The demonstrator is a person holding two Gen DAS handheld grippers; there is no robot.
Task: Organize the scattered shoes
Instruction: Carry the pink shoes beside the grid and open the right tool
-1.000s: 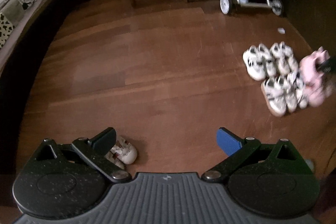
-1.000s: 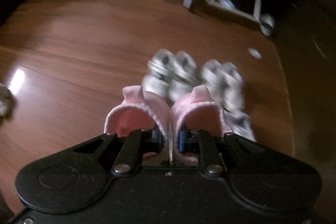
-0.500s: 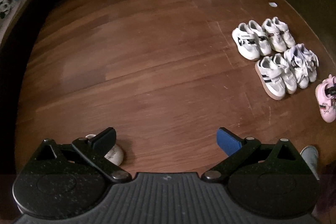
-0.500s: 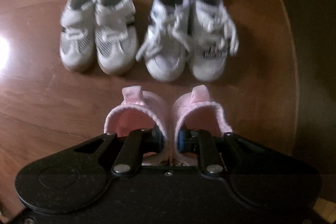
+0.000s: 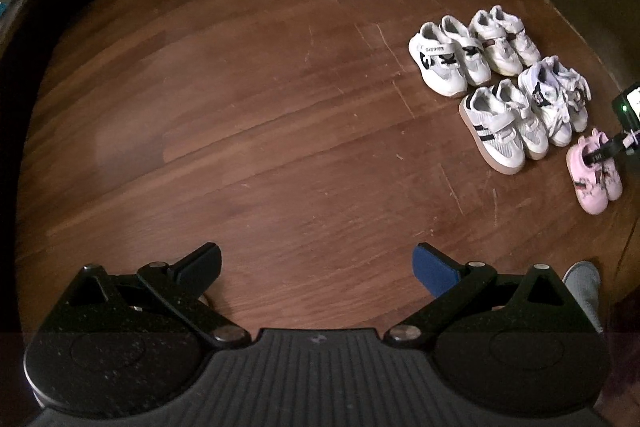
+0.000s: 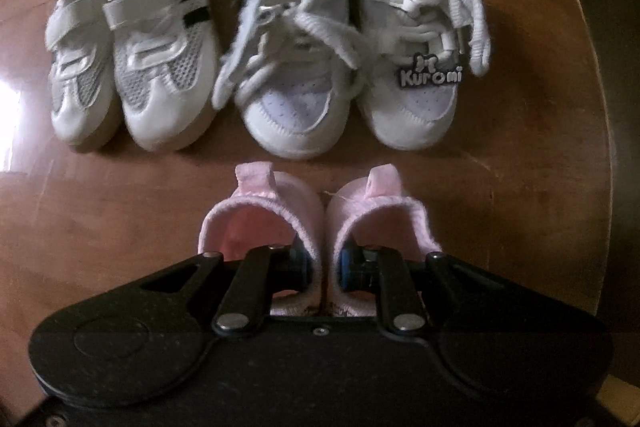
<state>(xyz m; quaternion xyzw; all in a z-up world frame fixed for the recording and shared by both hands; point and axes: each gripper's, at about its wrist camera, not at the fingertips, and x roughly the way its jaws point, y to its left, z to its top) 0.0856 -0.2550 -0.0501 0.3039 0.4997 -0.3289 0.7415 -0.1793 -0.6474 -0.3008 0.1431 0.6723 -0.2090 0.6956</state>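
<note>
Matte black, speckled left hand-held gripper (image 5: 318,265) with ribbed grey base, silver pivot screws, blue-padded fingers (image 5: 434,269); right hand-held gripper (image 6: 325,264) likewise black, silver-screwed, blue-padded.

Four shoe pairs stand on the floor (image 5: 256,131) in two rows of two. Far row: strap pair (image 5: 448,61) left, second pair (image 5: 504,41) right. Near row: striped pair (image 5: 504,131) left, laced pair (image 5: 556,99) right. The small pair (image 5: 596,175) sits nearest, just before the laced pair.
</note>
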